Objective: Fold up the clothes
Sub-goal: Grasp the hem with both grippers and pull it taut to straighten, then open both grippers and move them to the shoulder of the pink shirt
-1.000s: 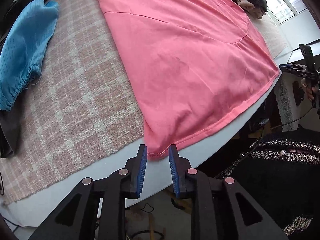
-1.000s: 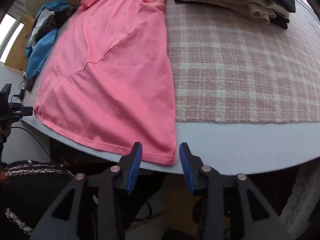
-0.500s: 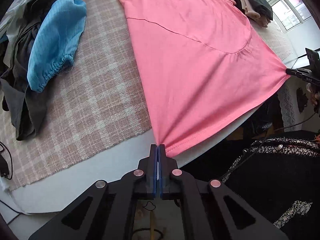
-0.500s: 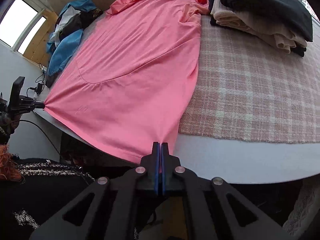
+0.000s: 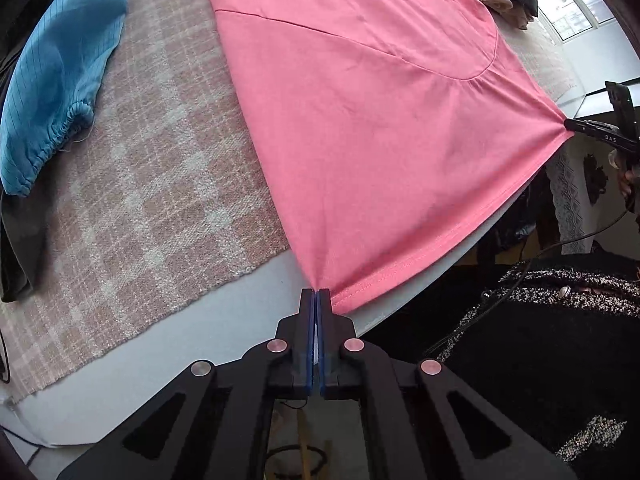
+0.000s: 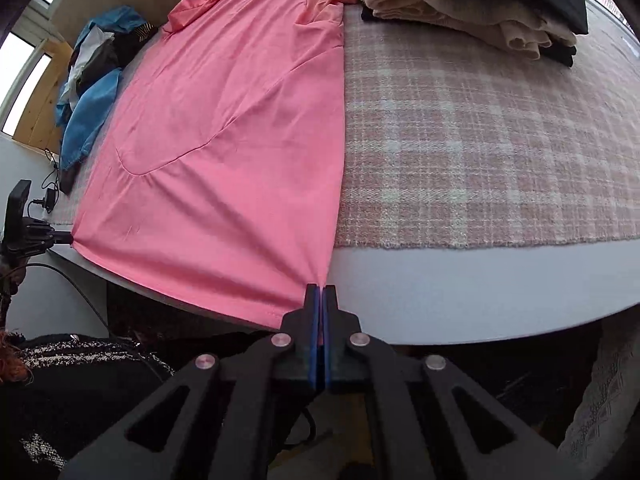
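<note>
A checked cloth [image 6: 480,152] covers the bench [image 6: 480,280]; the pink garment [image 5: 360,120] lies flat, unfolded. Left tongs [image 5: 317,294] and right tongs [image 6: 321,290] each pinch a hem corner, taut. A folded pile [image 6: 480,4] sits beyond; folding this one remains.

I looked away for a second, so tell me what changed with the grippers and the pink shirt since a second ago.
Both grippers closed. The left gripper and right gripper, open around the hem corners a second ago, are now shut on the pink shirt, one at each bottom corner, pulling the hem taut toward the table edge. The blue garment and the folded stack lie where they were.
</note>
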Demonstrator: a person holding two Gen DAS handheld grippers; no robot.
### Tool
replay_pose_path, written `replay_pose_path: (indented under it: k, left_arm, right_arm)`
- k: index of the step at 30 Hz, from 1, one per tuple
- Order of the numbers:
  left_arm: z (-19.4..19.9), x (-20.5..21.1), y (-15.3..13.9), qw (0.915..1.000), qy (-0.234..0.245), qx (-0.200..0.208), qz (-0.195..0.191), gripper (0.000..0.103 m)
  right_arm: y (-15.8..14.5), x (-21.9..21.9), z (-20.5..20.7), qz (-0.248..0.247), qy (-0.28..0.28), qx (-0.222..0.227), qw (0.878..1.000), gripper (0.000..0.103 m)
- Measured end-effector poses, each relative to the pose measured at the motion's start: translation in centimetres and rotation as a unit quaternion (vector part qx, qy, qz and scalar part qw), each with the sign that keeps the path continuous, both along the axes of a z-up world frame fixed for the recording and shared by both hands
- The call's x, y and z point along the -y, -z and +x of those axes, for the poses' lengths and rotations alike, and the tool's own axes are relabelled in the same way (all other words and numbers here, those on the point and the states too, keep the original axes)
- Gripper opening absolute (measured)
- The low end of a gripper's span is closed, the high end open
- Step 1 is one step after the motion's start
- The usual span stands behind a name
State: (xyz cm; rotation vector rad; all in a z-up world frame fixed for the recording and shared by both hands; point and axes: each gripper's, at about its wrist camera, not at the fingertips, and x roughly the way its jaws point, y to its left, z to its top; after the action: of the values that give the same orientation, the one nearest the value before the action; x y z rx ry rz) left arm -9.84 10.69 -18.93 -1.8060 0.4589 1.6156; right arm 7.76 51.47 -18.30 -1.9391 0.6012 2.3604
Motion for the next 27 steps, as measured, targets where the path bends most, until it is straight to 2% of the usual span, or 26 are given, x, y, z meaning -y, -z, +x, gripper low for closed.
replay_pose_path:
  k: [4, 7, 11, 14, 16, 17, 20, 21, 23, 24, 25, 27]
  left_arm:
    - [0.2, 0.3, -0.7, 0.9999, 0.011, 0.012, 0.000, 0.003]
    - [-0.3, 1.3, -1.6, 0.9999, 0.002, 0.008, -0.009, 0.004]
    - [-3.4, 2.9, -3.8, 0.9991, -0.026, -0.028, -0.019, 0.004]
    - [-7.0, 2.6, -6.5, 0.9964, -0.040, -0.074, -0.014, 0.004]
    - [-10.5, 2.6, -9.3, 0.9928, -0.045, -0.111, -0.002, 0.005]
    - [-12.3, 2.7, -10.7, 0.9904, -0.047, -0.130, 0.004, 0.010]
    - [-19.8, 3.2, -16.0, 0.9792, -0.058, -0.194, 0.018, 0.012]
    - [-21.3, 2.8, -16.7, 0.9759, -0.061, -0.208, 0.026, 0.012]
    - [-24.4, 1.9, -18.1, 0.9688, -0.065, -0.236, 0.041, 0.012]
    - [-24.8, 0.2, -17.5, 0.9657, -0.059, -0.249, 0.044, 0.015]
    - [-25.3, -1.4, -17.0, 0.9627, -0.052, -0.261, 0.048, 0.018]
    - [-26.8, -4.3, -15.8, 0.9632, -0.041, -0.258, 0.065, 0.025]
  right_arm:
    - [1.2, 0.6, 0.3, -0.002, -0.021, 0.049, 0.999, 0.004]
    - [-0.4, -0.8, 0.3, -0.001, -0.018, 0.023, 1.000, 0.007]
    - [-3.8, -2.8, -2.5, 0.033, -0.004, -0.042, 0.999, 0.009]
    - [-6.5, -3.4, -6.5, 0.044, -0.004, -0.092, 0.995, 0.009]
    - [-8.7, -3.6, -9.8, 0.047, -0.017, -0.127, 0.991, 0.009]
    - [-9.8, -3.2, -11.4, 0.054, -0.023, -0.140, 0.988, 0.009]
    - [-13.0, -2.2, -15.9, 0.074, -0.041, -0.178, 0.980, 0.010]
    - [-14.1, -1.8, -17.5, 0.080, -0.047, -0.190, 0.977, 0.014]
    - [-16.2, -1.1, -20.5, 0.093, -0.059, -0.215, 0.970, 0.030]
    - [-16.5, -0.7, -21.9, 0.103, -0.061, -0.217, 0.969, 0.039]
    - [-16.6, -0.4, -23.1, 0.117, -0.061, -0.215, 0.968, 0.039]
    - [-16.3, -0.5, -24.7, 0.128, -0.056, -0.201, 0.970, 0.039]
